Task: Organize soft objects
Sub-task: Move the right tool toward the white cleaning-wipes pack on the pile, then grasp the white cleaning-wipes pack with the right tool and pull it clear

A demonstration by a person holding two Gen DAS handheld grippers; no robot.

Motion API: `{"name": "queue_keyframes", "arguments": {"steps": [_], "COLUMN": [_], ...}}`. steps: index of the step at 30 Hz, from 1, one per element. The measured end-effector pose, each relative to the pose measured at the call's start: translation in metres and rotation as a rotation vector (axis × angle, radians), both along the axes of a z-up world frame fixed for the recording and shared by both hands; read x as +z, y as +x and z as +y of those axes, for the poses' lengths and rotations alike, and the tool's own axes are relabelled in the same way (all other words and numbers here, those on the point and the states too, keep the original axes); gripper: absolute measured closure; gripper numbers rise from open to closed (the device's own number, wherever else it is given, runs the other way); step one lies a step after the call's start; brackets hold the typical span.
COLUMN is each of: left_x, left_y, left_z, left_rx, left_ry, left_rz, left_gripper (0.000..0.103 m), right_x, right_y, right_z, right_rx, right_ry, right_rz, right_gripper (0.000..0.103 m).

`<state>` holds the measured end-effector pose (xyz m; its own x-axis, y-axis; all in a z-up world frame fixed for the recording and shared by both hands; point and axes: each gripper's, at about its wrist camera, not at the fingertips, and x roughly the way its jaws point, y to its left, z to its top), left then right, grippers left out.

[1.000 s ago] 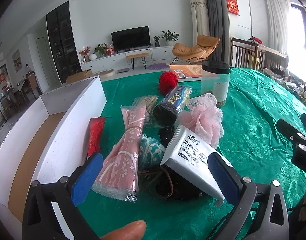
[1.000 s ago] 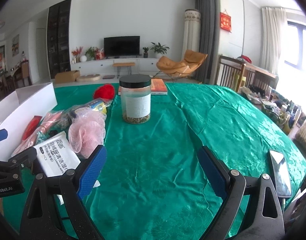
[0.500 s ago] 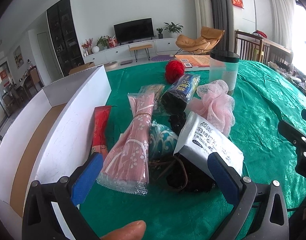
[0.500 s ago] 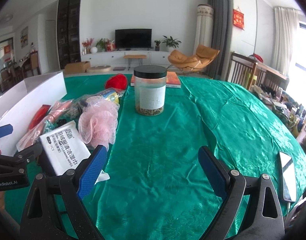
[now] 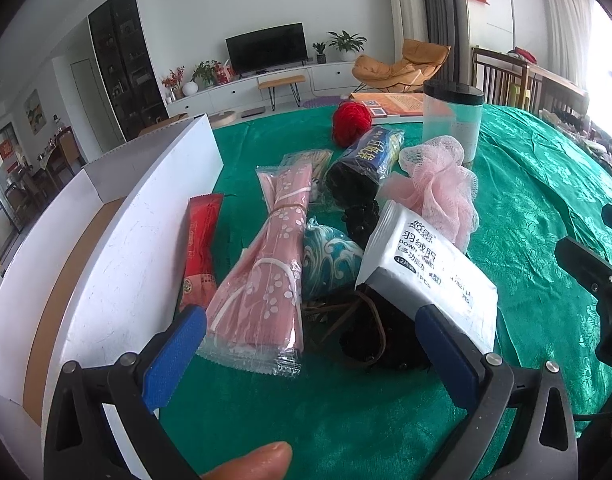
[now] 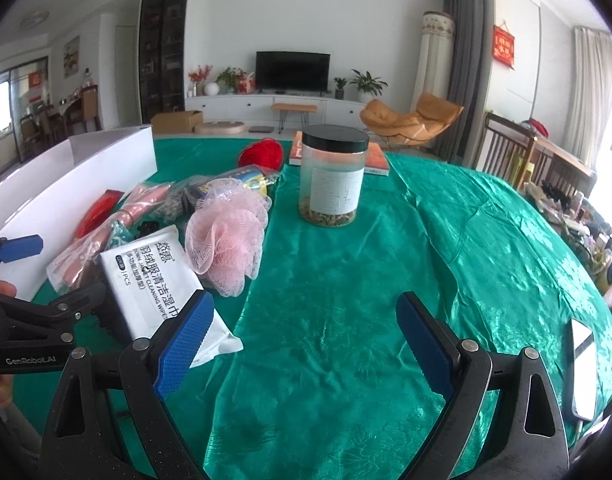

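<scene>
A heap of soft goods lies on the green tablecloth [image 5: 546, 184]: a pink flowered packet [image 5: 265, 268], a red sachet [image 5: 199, 248], a teal patterned pouch [image 5: 330, 260], a white wipes pack [image 5: 422, 272], a pink mesh puff [image 5: 442, 184], a dark blue roll [image 5: 366, 164] and a red yarn ball [image 5: 352, 120]. My left gripper [image 5: 310, 360] hangs open just short of the pink packet and a black tangle under the wipes pack. My right gripper [image 6: 306, 340] is open over bare cloth, right of the wipes pack [image 6: 153, 276] and the puff [image 6: 227, 236].
A white open box [image 5: 117, 240] stands along the heap's left side. Behind the puff is a clear jar with a black lid [image 6: 332, 178], and a book [image 6: 376, 160] lies beyond it. A phone [image 6: 582, 364] rests near the table's right edge.
Both grippers have crept forward toward the heap, so the packets and the jar look larger. Both stay open and nothing on the table has shifted.
</scene>
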<state>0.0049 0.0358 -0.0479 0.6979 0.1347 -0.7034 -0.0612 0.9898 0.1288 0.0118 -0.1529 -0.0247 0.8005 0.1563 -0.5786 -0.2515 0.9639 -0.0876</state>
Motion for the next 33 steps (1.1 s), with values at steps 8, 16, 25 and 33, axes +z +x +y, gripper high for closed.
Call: {"name": "queue_keyframes", "arguments": {"steps": [8, 16, 25, 33], "left_x": [-0.029, -0.054, -0.059, -0.058], "left_y": [-0.007, -0.008, -0.007, -0.008], "left_z": [0.005, 0.013, 0.027, 0.026], "left_rx": [-0.061, -0.073, -0.087, -0.091], "left_ry": [-0.022, -0.059, -0.131, -0.133], "left_rz": [0.087, 0.145, 0.162, 0.172], "left_gripper": [0.000, 0.000, 0.000, 0.000], "right_x": [-0.008, -0.032, -0.064, -0.061], "right_y": [0.003, 0.022, 0.056, 0.046], "right_z": [0.010, 0.031, 0.066, 0.052], "right_rx": [0.133, 0.318, 0.418, 0.424], "right_ry": [0.069, 0.162, 0.132, 0.210], "right_rz": [0.079, 0.255, 0.391, 0.418], "right_gripper": [0.009, 0.009, 0.008, 0.023]}}
